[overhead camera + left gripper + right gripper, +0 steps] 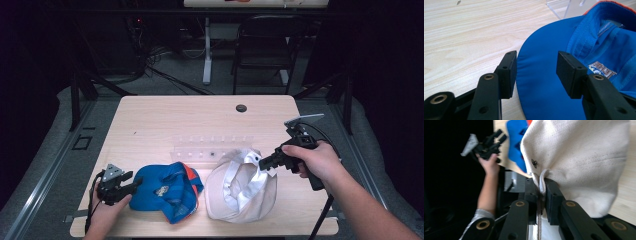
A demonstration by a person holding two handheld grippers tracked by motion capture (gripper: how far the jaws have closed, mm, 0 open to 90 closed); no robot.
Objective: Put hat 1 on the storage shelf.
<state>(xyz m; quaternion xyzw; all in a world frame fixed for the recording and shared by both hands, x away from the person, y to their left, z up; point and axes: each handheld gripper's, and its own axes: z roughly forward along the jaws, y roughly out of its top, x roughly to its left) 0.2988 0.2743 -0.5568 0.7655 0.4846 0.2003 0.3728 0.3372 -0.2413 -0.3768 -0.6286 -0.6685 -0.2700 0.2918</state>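
The right hand-held gripper (261, 161) is clamped on the edge of a cream canvas hat (240, 187) near the worktop's (165, 120) front edge. The left hand-held gripper (134, 184) is open, its jaws straddling the brim of the blue cap (167, 192) beside it.

The surface (165, 120) is pale wood-grain laminate with a soft matt sheen. The blue cap (549, 75) is smooth, slightly shiny synthetic cloth with stitched seams. The cream hat (584, 152) is coarse woven canvas, matt, with a small metal stud. Both the left gripper (536, 72) and right gripper (541, 195) are matt black plastic with brass-coloured rivets. A clear plastic stand (210, 147) looks glossy.
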